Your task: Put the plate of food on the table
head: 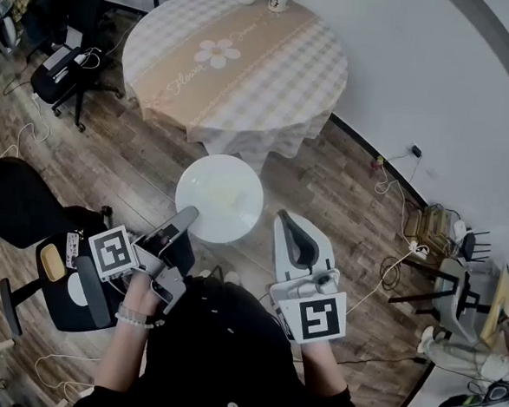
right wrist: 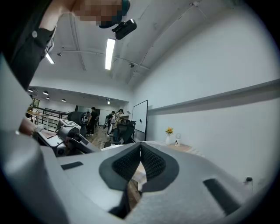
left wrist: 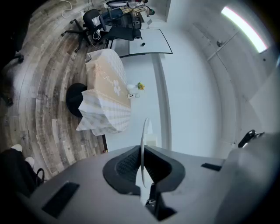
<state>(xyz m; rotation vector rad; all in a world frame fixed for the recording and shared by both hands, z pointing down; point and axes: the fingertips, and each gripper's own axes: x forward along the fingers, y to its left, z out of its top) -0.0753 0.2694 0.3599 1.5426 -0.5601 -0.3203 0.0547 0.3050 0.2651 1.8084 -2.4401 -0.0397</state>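
Head view: left tongs (head: 187, 213) pinch the plate (head: 238, 225) holding pale food (head: 223, 196), right tongs (head: 286, 218) closed on nothing.

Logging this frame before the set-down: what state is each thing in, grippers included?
Plate: held by its rim, in the air above the floor, not yet on the table.
Food: lying on the plate.
Left gripper: shut on the plate's rim.
Right gripper: shut, empty.
Table: covered with a cloth.
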